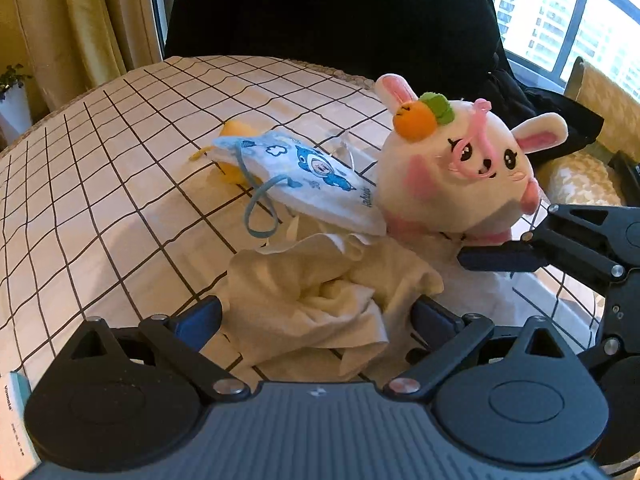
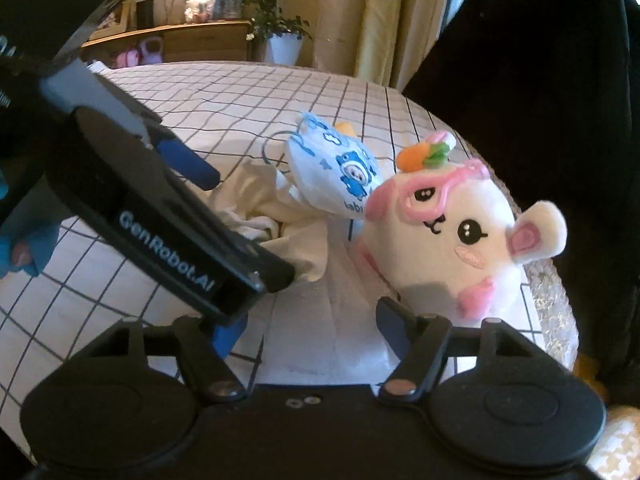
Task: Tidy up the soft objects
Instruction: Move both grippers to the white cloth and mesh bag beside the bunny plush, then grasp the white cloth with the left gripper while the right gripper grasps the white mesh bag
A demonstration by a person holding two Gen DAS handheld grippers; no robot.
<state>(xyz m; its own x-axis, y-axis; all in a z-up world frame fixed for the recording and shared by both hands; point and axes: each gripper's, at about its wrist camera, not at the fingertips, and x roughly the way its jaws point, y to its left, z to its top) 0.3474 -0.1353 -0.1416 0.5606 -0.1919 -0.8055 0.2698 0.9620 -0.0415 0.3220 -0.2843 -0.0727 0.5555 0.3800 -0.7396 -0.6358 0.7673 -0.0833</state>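
Note:
A crumpled cream cloth lies on the checked tablecloth, between the open fingers of my left gripper. A white face mask with blue cartoon print rests on the cloth's far edge and against a round white bunny plush with pink glasses and a carrot. A yellow soft object is mostly hidden behind the mask. In the right wrist view the cloth, mask and plush show ahead. My right gripper is open, low over a white sheet in front of the plush. My left gripper's body crosses that view.
A dark chair back stands beyond the table's far edge. Yellow curtains and a potted plant are behind. A cushioned seat is at the right. A small white box sits by the left gripper.

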